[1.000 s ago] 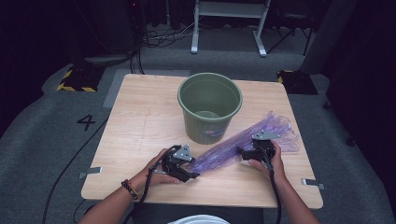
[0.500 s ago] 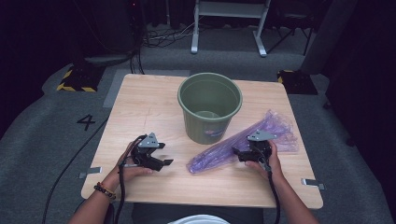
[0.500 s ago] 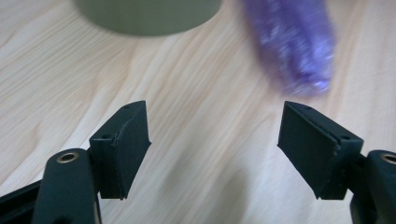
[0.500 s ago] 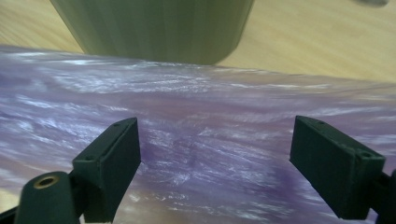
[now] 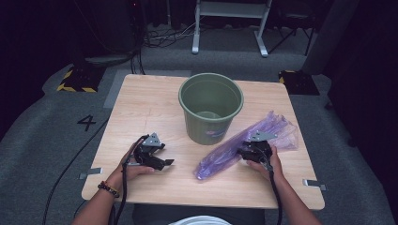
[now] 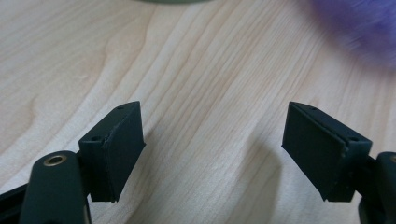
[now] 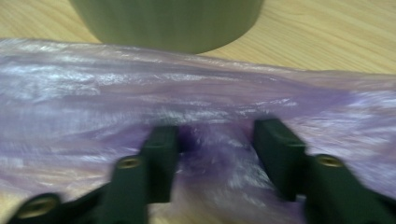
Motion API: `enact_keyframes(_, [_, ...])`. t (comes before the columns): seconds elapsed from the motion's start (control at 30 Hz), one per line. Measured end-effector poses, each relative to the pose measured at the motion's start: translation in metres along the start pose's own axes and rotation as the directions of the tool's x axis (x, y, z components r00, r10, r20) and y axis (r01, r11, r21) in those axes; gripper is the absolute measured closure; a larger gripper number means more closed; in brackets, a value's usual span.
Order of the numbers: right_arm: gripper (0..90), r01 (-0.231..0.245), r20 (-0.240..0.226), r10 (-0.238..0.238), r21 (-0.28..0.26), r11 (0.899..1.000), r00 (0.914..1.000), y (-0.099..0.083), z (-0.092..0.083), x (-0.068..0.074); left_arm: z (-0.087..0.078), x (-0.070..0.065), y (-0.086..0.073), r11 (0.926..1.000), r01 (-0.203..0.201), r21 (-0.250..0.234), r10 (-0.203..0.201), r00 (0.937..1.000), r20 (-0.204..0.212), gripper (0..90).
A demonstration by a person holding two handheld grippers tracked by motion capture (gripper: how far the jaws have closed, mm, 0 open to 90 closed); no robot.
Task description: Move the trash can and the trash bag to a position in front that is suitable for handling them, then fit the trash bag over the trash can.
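Two grippers are in our hands at the near edge of the worktop (image 5: 155,101). The left gripper (image 5: 162,161) sits toward the near left corner, lying low over bare wood, well apart from everything else on the worktop. In the left gripper view its jaws stand wide apart with nothing but wood grain between them; they have just been opening further.

The right gripper (image 5: 241,152) is toward the near right part of the worktop, set into the purple plastic bag (image 5: 225,157). In the right gripper view the bag (image 7: 140,112) runs crumpled across the whole width, and a fold of it is bunched between the two jaws. The jaws have just been closing in on that fold, yet the picture is blurred and a gap shows between them, so we cannot tell whether the pads press on the film.

The bag lies flat on the wood as a long strip, slanting from near the middle of the near edge up toward the right edge, where it fans out wider. The green bucket (image 5: 211,112) stands upright at the middle of the worktop, just beside the bag's upper side.
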State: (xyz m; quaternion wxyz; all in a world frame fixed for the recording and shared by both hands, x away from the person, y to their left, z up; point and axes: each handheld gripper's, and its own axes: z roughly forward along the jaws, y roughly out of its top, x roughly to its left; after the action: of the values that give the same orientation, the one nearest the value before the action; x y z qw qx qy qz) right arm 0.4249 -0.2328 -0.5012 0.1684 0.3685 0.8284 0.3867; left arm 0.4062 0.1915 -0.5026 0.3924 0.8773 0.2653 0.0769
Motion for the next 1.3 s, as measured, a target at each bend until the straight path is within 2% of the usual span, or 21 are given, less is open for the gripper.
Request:
enact_keyframes(0.03, [62.6, 0.000, 0.000, 0.000, 0.000, 1.000, 1.0000, 0.000, 0.000, 0.000, 0.000, 0.000, 0.000, 1.0000, 0.000, 0.000, 0.000, 1.0000, 0.000, 19.5])
enact_keyframes(0.07, [70.8, -0.001, -0.006, 0.001, -0.008, 1.000, 1.0000, -0.001, -0.001, -0.001, 0.000, -0.001, 0.000, 1.0000, -0.005, 0.005, 0.005, 1.0000, -0.008, 19.6])
enact_keyframes(0.1, [70.8, -0.001, -0.006, 0.001, -0.008, 1.000, 1.0000, -0.001, -0.001, -0.001, 0.000, -0.001, 0.000, 1.0000, -0.005, 0.005, 0.005, 1.0000, -0.008, 19.6])
enact_keyframes(0.13, [76.9, -0.002, -0.001, 0.002, -0.007, 1.000, 1.0000, -0.001, -0.001, -0.001, 0.001, -0.003, 0.001, 0.9998, -0.019, 0.011, 0.020, 0.9993, -0.031, 19.8])
enact_keyframes(0.17, [79.3, -0.002, 0.006, 0.002, -0.007, 1.000, 1.0000, -0.001, -0.001, -0.001, 0.002, -0.005, 0.001, 0.9993, -0.033, 0.019, 0.034, 0.9983, -0.048, 19.8])
enact_keyframes(0.33, [86.3, 0.014, 0.023, -0.013, -0.017, 1.000, 0.9996, -0.001, 0.000, 0.000, 0.003, -0.007, 0.001, 0.9992, -0.035, 0.020, 0.036, 0.9978, -0.055, 19.1])
enact_keyframes(0.4, [86.9, 0.013, 0.025, -0.013, -0.021, 1.000, 0.9996, -0.001, -0.001, 0.000, 0.003, -0.007, 0.001, 0.9992, -0.034, 0.019, 0.035, 0.9978, -0.055, 19.1])
enact_keyframes(0.47, [88.2, 0.011, 0.026, -0.010, -0.054, 0.998, 0.9996, 0.000, -0.005, 0.000, 0.003, -0.007, 0.001, 0.9992, -0.034, 0.019, 0.035, 0.9979, -0.055, 19.1])
enact_keyframes(0.53, [88.3, 0.013, 0.027, -0.011, -0.064, 0.998, 0.9996, 0.001, -0.007, 0.000, 0.003, -0.007, 0.001, 0.9992, -0.035, 0.020, 0.036, 0.9979, -0.054, 19.1])
enact_keyframes(0.93, [88.8, -0.010, 0.092, 0.023, -0.141, 0.990, 0.9955, 0.006, -0.028, -0.009, 0.003, -0.006, 0.002, 0.9991, -0.038, 0.020, 0.039, 0.9980, -0.049, 19.2])
enact_keyframes(1.03, [88.9, -0.021, 0.106, 0.040, -0.182, 0.983, 0.9935, 0.010, -0.037, -0.011, 0.003, -0.006, 0.002, 0.9990, -0.040, 0.020, 0.041, 0.9979, -0.050, 19.2])
enact_keyframes(1.13, [89.0, -0.013, 0.117, 0.037, -0.200, 0.980, 0.9925, 0.013, -0.041, -0.011, 0.003, -0.006, 0.002, 0.9990, -0.039, 0.020, 0.040, 0.9979, -0.050, 19.1])
enact_keyframes(1.27, [89.1, -0.007, 0.137, 0.043, -0.257, 0.966, 0.9897, 0.020, -0.056, -0.014, 0.003, -0.006, 0.002, 0.9991, -0.036, 0.021, 0.038, 0.9980, -0.050, 18.6])
enact_keyframes(1.3, [89.1, -0.007, 0.137, 0.043, -0.257, 0.966, 0.9897, 0.020, -0.056, -0.014, 0.003, -0.006, 0.002, 0.9991, -0.036, 0.021, 0.038, 0.9980, -0.050, 18.4])
